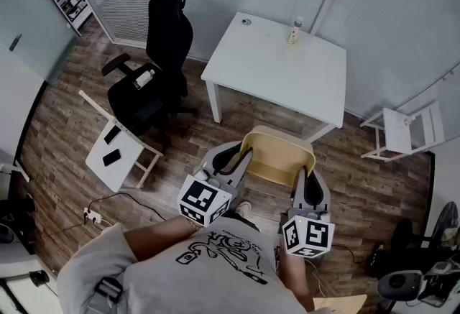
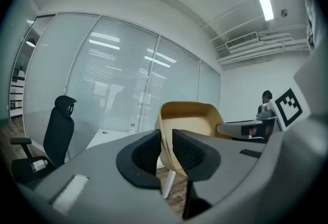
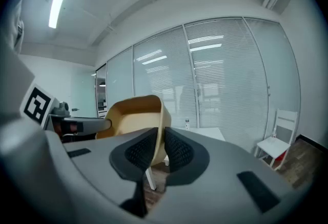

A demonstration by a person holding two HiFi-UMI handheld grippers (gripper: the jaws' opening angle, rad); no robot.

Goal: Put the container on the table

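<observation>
OK, carry step: L gripper [image 2: 165, 148] & R gripper [image 3: 160, 147] both clamped on the container [image 1: 277, 154] walls, mid-air, short of the table [image 1: 251, 65] near edge. Next, I reckon: fwd, then lower onto it.

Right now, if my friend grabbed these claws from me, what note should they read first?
Left claw: shut on the container's left wall.
Right claw: shut on its right wall.
Container: tan, empty, held in the air between both claws, short of the white table.
Done: container gripped and lifted.
Left: carry it to the table, probably set it down away from the small bottle, then open both claws.
</observation>
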